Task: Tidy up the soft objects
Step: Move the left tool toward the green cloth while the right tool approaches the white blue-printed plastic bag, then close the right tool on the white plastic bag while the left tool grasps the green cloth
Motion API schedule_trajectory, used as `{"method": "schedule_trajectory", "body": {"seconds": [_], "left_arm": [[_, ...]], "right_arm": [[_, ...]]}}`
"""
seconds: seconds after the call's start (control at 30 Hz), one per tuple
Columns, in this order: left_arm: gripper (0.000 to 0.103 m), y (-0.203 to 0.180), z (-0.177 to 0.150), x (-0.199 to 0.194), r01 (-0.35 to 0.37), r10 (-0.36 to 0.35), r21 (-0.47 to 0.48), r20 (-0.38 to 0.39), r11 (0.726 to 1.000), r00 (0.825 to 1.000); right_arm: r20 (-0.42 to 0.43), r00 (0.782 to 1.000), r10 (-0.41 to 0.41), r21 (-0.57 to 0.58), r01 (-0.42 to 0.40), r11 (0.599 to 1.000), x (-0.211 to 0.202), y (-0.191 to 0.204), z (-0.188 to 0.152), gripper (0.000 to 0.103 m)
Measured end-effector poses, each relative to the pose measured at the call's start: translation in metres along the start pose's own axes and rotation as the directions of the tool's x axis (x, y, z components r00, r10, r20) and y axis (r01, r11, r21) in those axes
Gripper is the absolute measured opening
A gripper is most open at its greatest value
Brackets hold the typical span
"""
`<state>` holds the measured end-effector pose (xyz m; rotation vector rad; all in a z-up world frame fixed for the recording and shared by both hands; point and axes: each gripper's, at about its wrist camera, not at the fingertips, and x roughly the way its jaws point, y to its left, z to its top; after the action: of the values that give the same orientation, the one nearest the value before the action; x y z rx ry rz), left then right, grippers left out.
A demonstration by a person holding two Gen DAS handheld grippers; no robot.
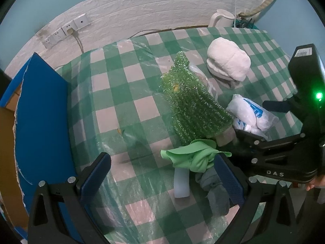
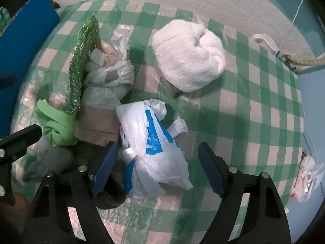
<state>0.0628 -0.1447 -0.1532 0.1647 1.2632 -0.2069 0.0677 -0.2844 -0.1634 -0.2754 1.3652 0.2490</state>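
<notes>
**Both claws spread wide over checked surface, nothing gripped**

Left claw [image 1: 162, 174]: released, blue pads far apart, hovering low over the green-and-white checked surface [image 1: 130, 85]. Between the pads toward 3 o'clock: a crumpled light-green cloth [image 1: 195, 158], draped over a pale tube [image 1: 181, 183] and touching a grey sock-like cloth [image 1: 215, 189] just beside the right-hand pad. At 12 o'clock from the cloth: a glittery green scrubber mat [image 1: 189, 99], tilted up on edge. At 1 o'clock, well apart: a fluffy white towel bundle [image 1: 228, 61]. At 9 o'clock: a blue box flap [image 1: 42, 109]. Far back at 1 o'clock, off the surface edge: a white kettle [image 1: 221, 18].

Right claw [image 2: 157, 162]: released too, pads wide, straddling the near end of a white-and-blue plastic bag [image 2: 150, 142] without closing on it. At 11 o'clock from that bag: a knotted translucent bag [image 2: 109, 75] lying on a beige folded cloth [image 2: 97, 126], leaning against the scrubber mat. At 12 to 1 o'clock: the towel bundle, apart from both bags. At 9 o'clock: the light-green cloth, touching the beige cloth. At 4 o'clock, past the surface edge: a small crumpled wrapper [image 2: 306, 179].
</notes>
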Motion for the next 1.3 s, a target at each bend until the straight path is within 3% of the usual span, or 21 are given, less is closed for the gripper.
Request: {"method": "schedule_trajectory", "body": {"seconds": [0.1, 0.17, 0.27, 0.6, 0.8, 1.1, 1.3], "left_arm": [[0.102, -0.003, 0.001, 0.001, 0.014, -0.014, 0.006, 0.000, 1.000, 1.000], [0.102, -0.006, 0.001, 0.001, 0.023, -0.023, 0.015, 0.000, 1.000, 1.000], [0.102, -0.010, 0.002, 0.001, 0.037, -0.037, 0.028, -0.001, 0.999, 0.999], [0.102, -0.019, 0.003, 0.019, 0.052, -0.050, 0.044, -0.049, 0.998, 0.998], [0.101, -0.020, 0.006, 0.027, 0.066, -0.065, 0.020, -0.074, 0.998, 0.995], [0.068, -0.020, 0.007, 0.040, 0.122, -0.122, -0.006, -0.136, 0.992, 0.983], [0.046, -0.024, 0.004, 0.036, 0.153, -0.149, 0.014, -0.132, 0.988, 0.980]], "right_arm": [[-0.026, 1.000, 0.009, -0.007, -0.009, 1.000, 0.005, 0.002, -0.002, 0.069], [-0.049, 0.999, 0.014, -0.014, -0.014, 1.000, 0.009, 0.003, -0.003, 0.052], [-0.058, 0.998, 0.031, -0.004, -0.031, 1.000, 0.010, 0.003, -0.004, 0.042], [-0.056, 0.997, 0.062, 0.115, -0.055, 0.992, -0.001, -0.031, 0.003, 0.039], [-0.055, 0.996, 0.074, 0.126, -0.067, 0.990, -0.003, -0.026, 0.005, 0.039], [-0.049, 0.996, 0.081, 0.142, -0.073, 0.987, -0.007, -0.029, 0.001, 0.039], [-0.042, 0.996, 0.083, 0.151, -0.076, 0.986, -0.010, -0.033, 0.006, 0.039]]}}
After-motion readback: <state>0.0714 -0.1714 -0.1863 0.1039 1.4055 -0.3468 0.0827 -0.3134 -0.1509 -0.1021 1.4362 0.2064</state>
